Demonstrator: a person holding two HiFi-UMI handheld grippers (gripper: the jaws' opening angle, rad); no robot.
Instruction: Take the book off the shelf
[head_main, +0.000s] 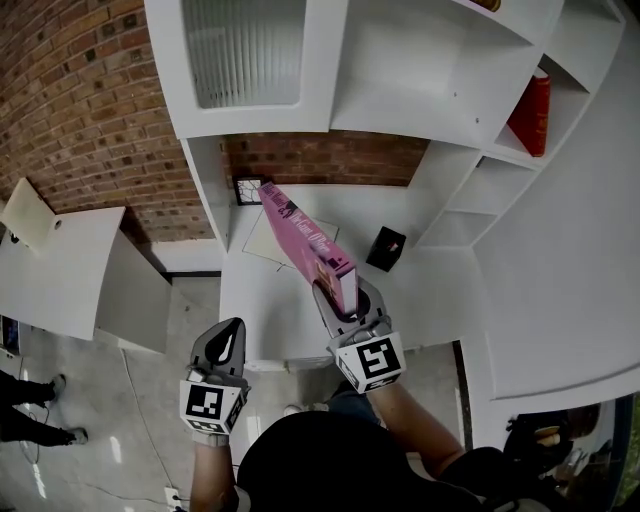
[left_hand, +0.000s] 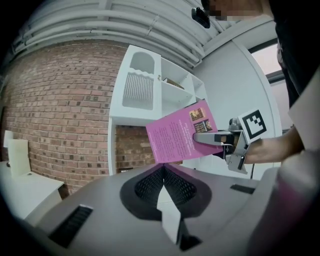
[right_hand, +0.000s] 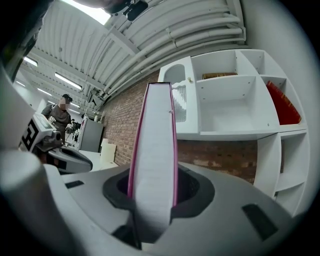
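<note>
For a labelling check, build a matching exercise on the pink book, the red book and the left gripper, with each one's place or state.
Things:
1. pink book
2. red book
3. left gripper

Places or states:
A. jaws together, nothing between them
B. clamped in the right gripper
C. standing in a compartment of the white shelf

Pairs: 1-B, 2-C, 3-A

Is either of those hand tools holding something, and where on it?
The right gripper pinches the pink book across its covers at the page edge; the left gripper holds nothing.
</note>
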